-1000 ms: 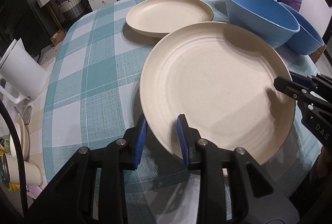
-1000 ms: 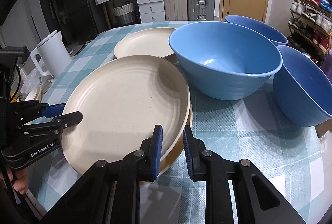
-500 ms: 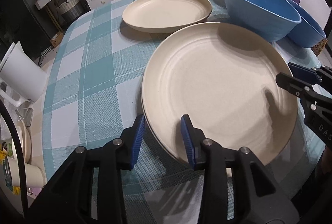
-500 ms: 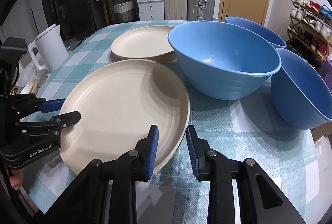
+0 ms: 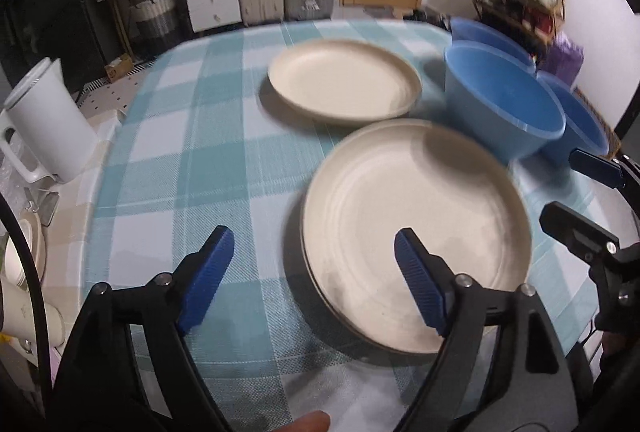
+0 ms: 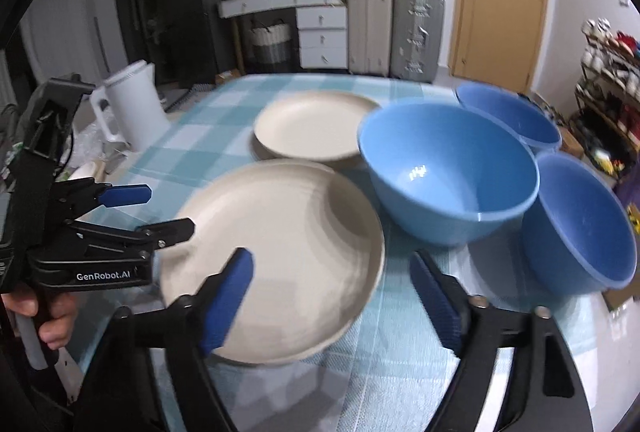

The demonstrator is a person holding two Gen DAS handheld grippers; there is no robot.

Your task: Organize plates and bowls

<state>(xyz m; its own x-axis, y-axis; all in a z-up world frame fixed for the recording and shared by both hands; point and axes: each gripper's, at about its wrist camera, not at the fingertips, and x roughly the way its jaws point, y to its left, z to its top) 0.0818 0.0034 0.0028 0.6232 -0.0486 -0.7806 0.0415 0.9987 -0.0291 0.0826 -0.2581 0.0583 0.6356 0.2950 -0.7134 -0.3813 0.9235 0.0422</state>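
**A:** Cream plastic, two pieces: the near plate [image 5: 416, 228] lies flat on the checked surface [image 5: 192, 160], seated on a second plate of which only a dark rim shows under its near edge. Taking this stack as my landmark, what sits around it?

**B:** Behind it, a little apart, lies the far plate [image 5: 344, 80], also cream. To its right and just beside its rim stands the middle blue bowl [image 6: 448, 168]; a second blue bowl [image 6: 508, 116] stands behind that one, and a third blue bowl [image 6: 580, 224] to its right, all upright. Well to the stack's left, at the surface's edge, stands a white kettle [image 6: 132, 104].

**A:** And my left tongs [image 5: 314, 268]?

**B:** Their jaws are opening and stand spread. The stack's left rim lies between them in the left wrist view, but neither pad presses on it.

**A:** My right tongs [image 6: 332, 288]?

**B:** Likewise opening and spread over the stack's right rim, with no pad touching the plate. From the right wrist view, a hand [image 6: 48, 316] grips the left tongs' handle beside the stack.
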